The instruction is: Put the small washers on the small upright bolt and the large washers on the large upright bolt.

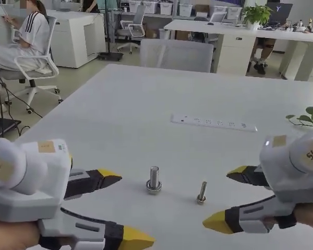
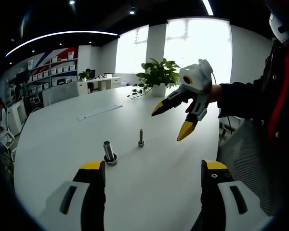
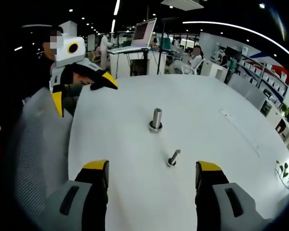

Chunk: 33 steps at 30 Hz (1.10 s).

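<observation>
left gripper [image 1: 124,208]: jaws spread wide, nothing between them, held in the air over the near-left edge of the white table [image 1: 120,120]. right gripper [image 1: 224,198]: jaws also wide apart and empty, on the near-right side. Both sets of tips point inward toward the bolts.

large upright bolt [image 1: 154,179] stands on the table between the two grippers, somewhat closer to the left one. It has a ring at its foot; can't tell if that is a washer or the bolt head. small upright bolt [image 1: 202,192] stands just to its right, near the right gripper's tips. It reads slightly tilted and has a similar flange at the base.

power strip [image 1: 214,123] lies flat further back, well apart from both bolts.

Writing: the round cap on the right gripper carries two characters. The second looks like "5", the first is unclear. The tan stickers on both gripper bodies are unreadable. laptop [image 1: 279,10] on the far desk shows a Y-shaped mark on its lid.
</observation>
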Motion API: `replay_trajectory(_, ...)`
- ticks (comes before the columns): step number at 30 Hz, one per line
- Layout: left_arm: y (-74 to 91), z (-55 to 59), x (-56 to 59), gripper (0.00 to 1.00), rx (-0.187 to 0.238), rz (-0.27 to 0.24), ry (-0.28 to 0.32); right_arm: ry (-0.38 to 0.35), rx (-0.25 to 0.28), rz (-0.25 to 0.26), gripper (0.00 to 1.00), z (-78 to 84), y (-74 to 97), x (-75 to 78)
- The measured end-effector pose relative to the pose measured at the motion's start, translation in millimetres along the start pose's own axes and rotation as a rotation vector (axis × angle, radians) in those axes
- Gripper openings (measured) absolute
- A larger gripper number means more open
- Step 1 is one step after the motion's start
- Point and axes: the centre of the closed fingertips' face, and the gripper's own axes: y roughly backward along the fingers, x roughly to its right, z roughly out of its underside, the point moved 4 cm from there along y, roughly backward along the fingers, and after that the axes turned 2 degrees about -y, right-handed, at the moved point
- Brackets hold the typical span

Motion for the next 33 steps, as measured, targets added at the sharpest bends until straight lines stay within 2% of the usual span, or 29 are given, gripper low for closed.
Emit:
replay_trajectory(8, 4.3, -1.9, 2.3, 0.82, 0.008, -0.008, -0.003, -0.035, 0.059, 0.05, 0.8, 1.0, 19.9, -14.6)
replay_trajectory(17, 13.2, 0.8, 4.8, 0.83, 0.01, -0.025, 0.0, -0.06, 0.11, 0.081, 0.88, 4.2, 29.7, -33.4)
replay_trajectory(21, 14.6, 2.7, 4.4, 0.83, 0.012, -0.033, 0.01, -0.123, 0.161, 0.106, 0.93, 3.4, 31.2, -33.1)
replay_trajectory(25, 13.0, 8.2, 5.1, 0.83, 0.0, -0.031, 0.018, -0.131, 0.16, 0.12, 0.94, 6.7, 30.4, -31.5)
replay_trajectory(33, 11.9, 12.5, 2.0, 0.85, -0.009, -0.044, 0.029, -0.153, 0.164, 0.13, 0.97, 7.2, 29.1, -30.0)
